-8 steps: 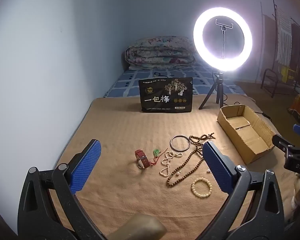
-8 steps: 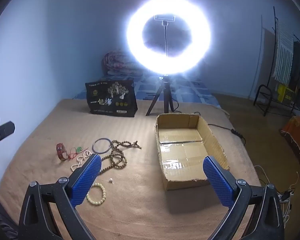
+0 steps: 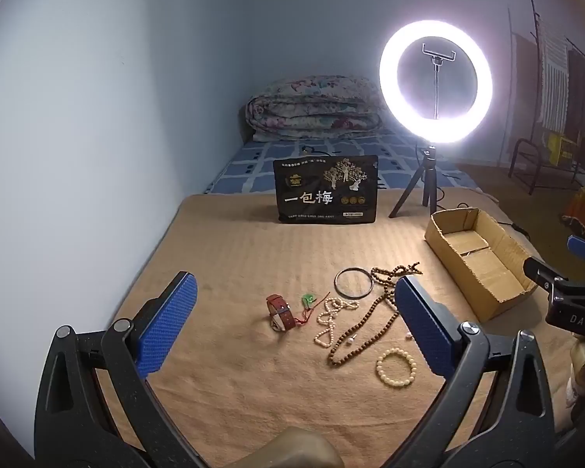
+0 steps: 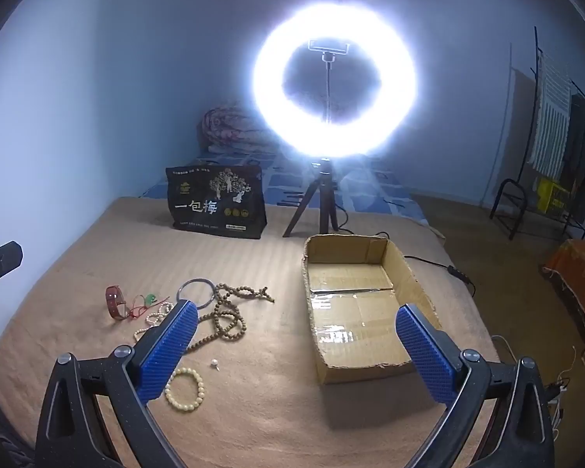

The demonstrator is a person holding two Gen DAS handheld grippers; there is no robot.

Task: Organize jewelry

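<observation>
Jewelry lies loose on the tan blanket: a red leather strap (image 3: pixel 280 311) (image 4: pixel 115 302), a green pendant on red cord (image 3: pixel 307 299), a white pearl strand (image 3: pixel 328 321), a dark bangle (image 3: pixel 353 282) (image 4: pixel 196 292), a long brown bead necklace (image 3: pixel 374 319) (image 4: pixel 230 314), a cream bead bracelet (image 3: pixel 396 362) (image 4: pixel 185 389) and a small pearl earring (image 4: pixel 214 363). An empty cardboard box (image 3: pixel 477 257) (image 4: pixel 355 304) sits to their right. My left gripper (image 3: pixel 292 319) is open and empty above the jewelry. My right gripper (image 4: pixel 296 347) is open and empty, between the jewelry and the box.
A black snack bag (image 3: pixel 327 189) (image 4: pixel 216 202) stands at the back. A lit ring light on a tripod (image 3: pixel 435 82) (image 4: pixel 333 82) stands behind the box, its cable (image 4: pixel 440 265) trailing right. A folded quilt (image 3: pixel 314 108) lies by the wall. The wall runs along the left.
</observation>
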